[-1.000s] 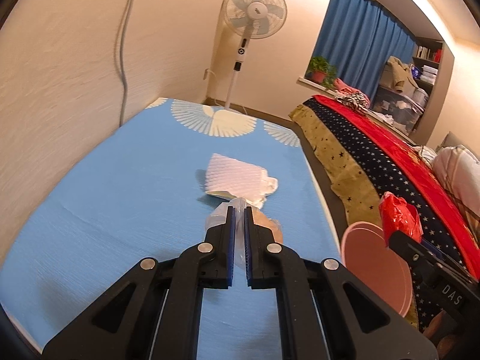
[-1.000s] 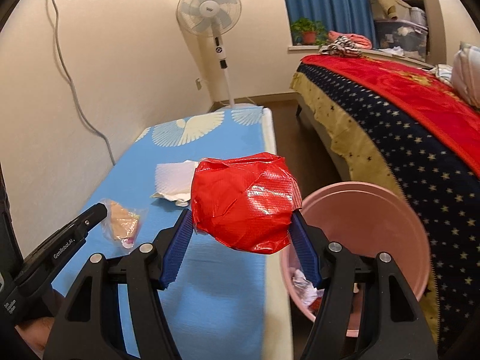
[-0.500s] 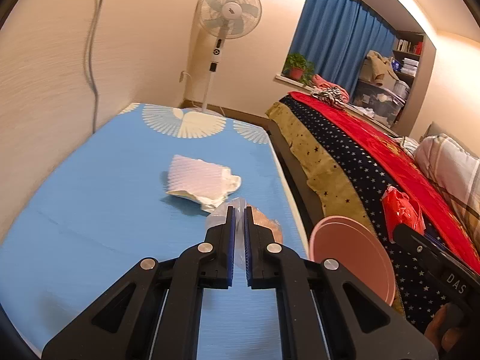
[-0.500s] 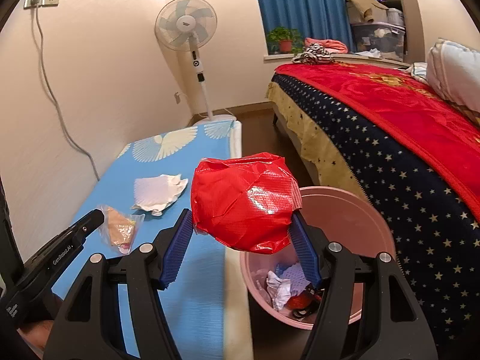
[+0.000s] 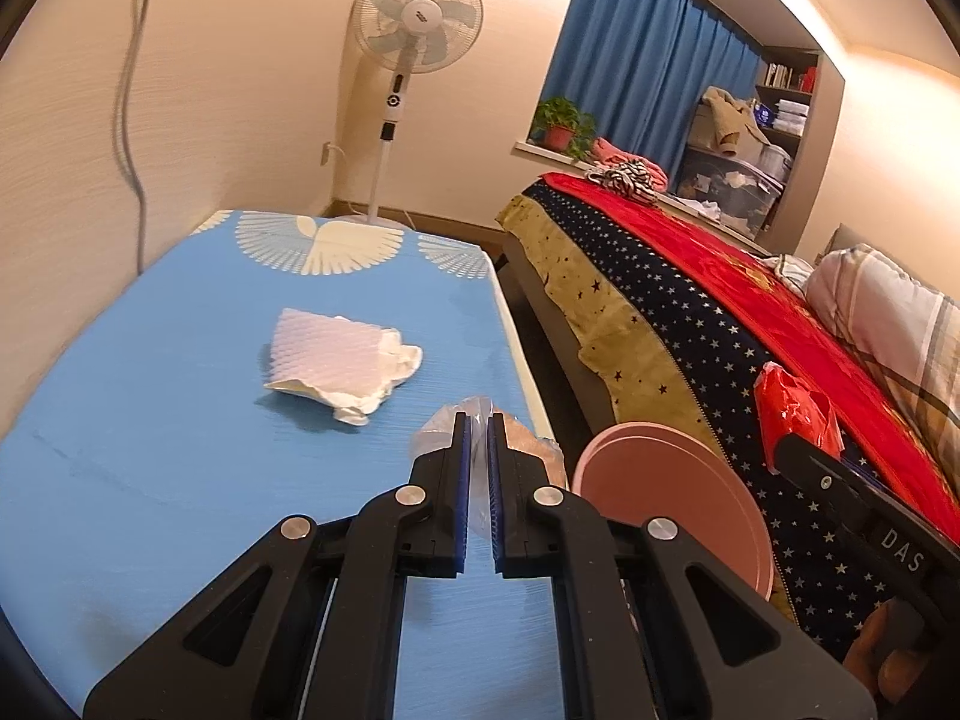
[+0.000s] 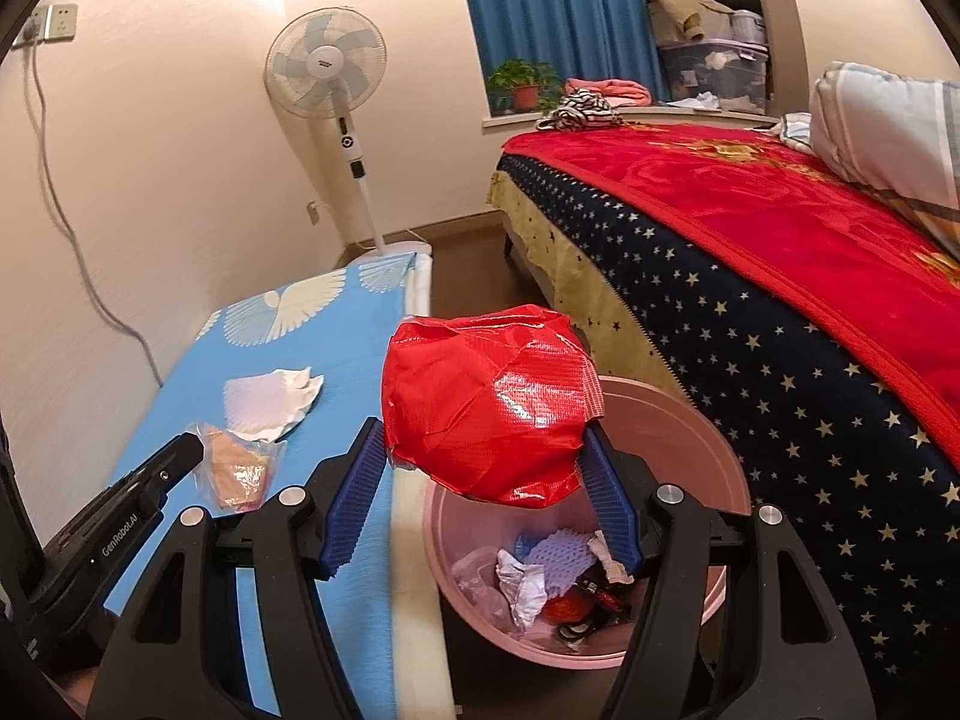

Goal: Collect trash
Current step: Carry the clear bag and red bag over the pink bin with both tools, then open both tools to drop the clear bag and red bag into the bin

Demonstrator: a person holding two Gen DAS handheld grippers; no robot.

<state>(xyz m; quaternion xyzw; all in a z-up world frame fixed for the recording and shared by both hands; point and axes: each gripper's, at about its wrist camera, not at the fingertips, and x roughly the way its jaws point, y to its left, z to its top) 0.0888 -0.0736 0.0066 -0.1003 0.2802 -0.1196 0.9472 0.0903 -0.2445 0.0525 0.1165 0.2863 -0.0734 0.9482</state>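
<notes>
My left gripper is shut on a clear plastic bag with tan contents, held just above the blue table's right edge; the bag also shows in the right wrist view. My right gripper is shut on a crumpled red plastic bag, held over the pink trash bin. The red bag also shows in the left wrist view, and so does the bin. The bin holds several scraps of paper and wrappers. A crumpled white foam sheet lies on the blue table.
A bed with a red and star-patterned cover stands right of the bin. A standing fan is at the far wall. A cable hangs down the left wall. A narrow floor strip separates table and bed.
Both grippers moved right toward the bin with their loads. The red bag now hangs over the bin's opening, and the clear bag is near the table's right edge.
</notes>
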